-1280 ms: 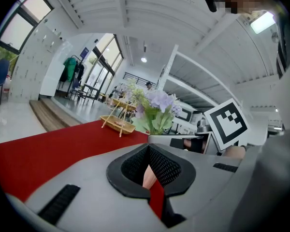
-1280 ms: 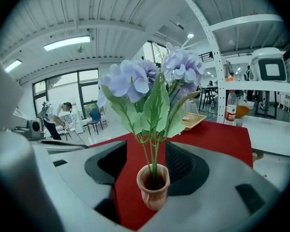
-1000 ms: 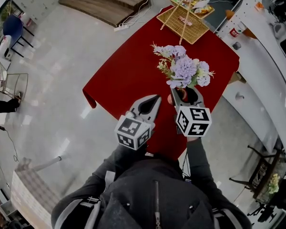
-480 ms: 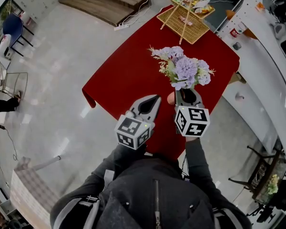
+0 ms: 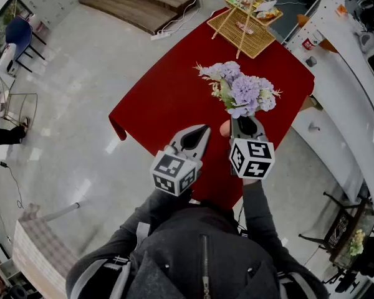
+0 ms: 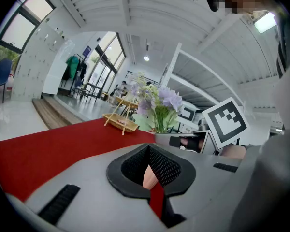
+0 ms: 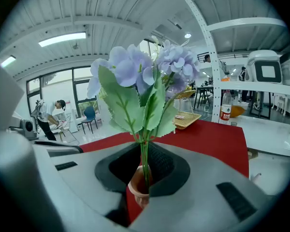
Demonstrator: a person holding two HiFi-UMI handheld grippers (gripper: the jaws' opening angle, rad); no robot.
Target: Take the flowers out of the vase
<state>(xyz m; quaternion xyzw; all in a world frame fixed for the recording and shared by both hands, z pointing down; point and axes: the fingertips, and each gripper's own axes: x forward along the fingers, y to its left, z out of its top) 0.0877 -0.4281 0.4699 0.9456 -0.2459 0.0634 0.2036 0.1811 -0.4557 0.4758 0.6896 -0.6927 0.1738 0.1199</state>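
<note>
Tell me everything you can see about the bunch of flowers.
The flowers are a small bunch of pale purple blooms with saw-edged green leaves that look like fabric. Their thin green stems stand upright and run down into the pinkish vase on the red table. The right gripper, whose jaws have just been closing, is clamped on the stems just above the vase's rim.
</note>
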